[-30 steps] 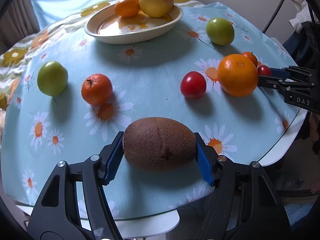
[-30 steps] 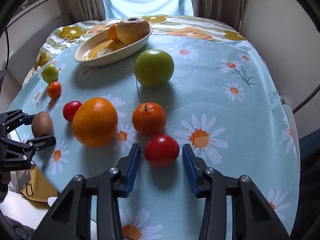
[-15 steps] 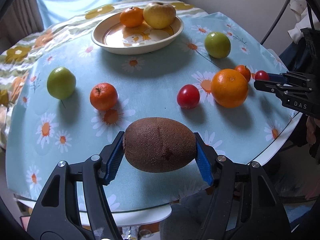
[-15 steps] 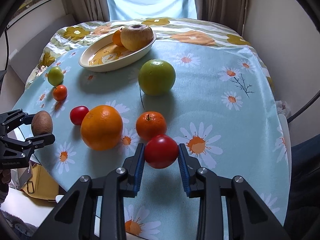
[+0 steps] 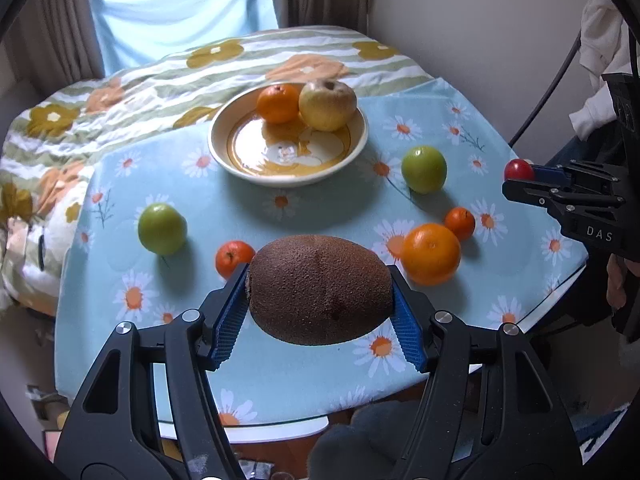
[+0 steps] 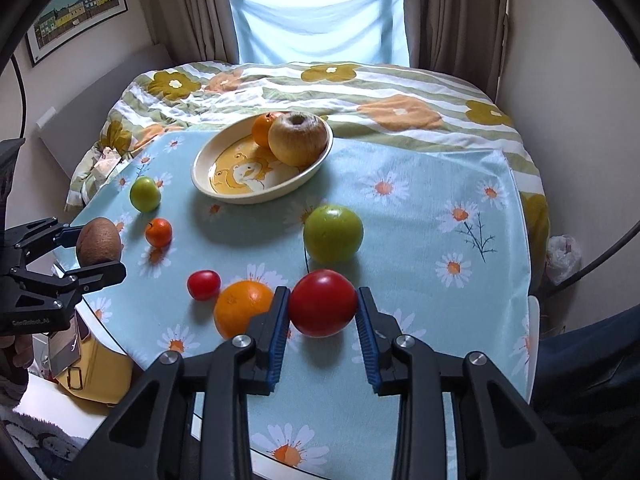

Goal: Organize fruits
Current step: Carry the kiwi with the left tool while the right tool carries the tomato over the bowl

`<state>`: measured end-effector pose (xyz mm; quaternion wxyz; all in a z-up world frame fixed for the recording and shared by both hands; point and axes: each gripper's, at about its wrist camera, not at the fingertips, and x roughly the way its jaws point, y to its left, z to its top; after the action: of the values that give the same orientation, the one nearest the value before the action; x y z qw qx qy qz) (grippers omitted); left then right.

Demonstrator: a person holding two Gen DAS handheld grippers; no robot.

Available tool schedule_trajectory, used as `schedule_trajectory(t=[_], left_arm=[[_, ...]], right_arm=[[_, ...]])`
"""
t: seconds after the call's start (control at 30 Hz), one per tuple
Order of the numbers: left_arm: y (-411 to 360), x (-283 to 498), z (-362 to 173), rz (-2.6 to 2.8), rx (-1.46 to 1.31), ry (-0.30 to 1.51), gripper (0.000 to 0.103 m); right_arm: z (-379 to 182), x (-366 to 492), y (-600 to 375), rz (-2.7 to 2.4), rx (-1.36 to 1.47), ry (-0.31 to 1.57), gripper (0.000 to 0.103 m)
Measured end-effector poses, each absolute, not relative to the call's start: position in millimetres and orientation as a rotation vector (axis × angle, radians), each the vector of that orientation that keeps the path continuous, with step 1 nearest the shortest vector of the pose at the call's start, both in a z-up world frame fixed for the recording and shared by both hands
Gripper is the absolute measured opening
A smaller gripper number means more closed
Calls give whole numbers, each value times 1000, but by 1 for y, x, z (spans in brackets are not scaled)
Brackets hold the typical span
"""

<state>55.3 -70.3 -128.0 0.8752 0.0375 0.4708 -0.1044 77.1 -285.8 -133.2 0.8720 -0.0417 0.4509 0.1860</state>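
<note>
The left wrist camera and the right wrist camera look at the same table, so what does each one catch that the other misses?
Only the left wrist view shows the small orange mandarin behind the large orange.

Only the right wrist view shows the small red cherry tomato on the cloth and the framed picture on the wall.

Both show the cream plate holding an orange and a yellow apple, the left tool gripping the brown fuzzy kiwi, and the right tool gripping the round red tomato.

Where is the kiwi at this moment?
The kiwi is clamped between the left gripper's blue pads, lifted above the table's near edge; in the right wrist view it sits far left, beside the small tangerine.
</note>
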Motion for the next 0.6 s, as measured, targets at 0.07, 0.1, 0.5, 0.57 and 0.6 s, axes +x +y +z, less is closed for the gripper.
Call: schedule_trajectory(t=[0.07,0.1,0.5,0.57,0.6], left_arm=[[-71,60,-117,-213,69,962,70],[-71,63,-112,-211,65,949,70],[-56,117,-79,-251,65,863,70],[-53,129,-79,-264,73,861,70],[-51,135,-79,-272,76,862,70]], right_arm=[[-122,81,-284,405,-94,929,30],[-117,83,-282,412,-99,922,30],[-72,117,-256,461,-107,859,30],[-70,124,-251,461,-103,852,30],[-69,127,-247,457,-102,851,30]])
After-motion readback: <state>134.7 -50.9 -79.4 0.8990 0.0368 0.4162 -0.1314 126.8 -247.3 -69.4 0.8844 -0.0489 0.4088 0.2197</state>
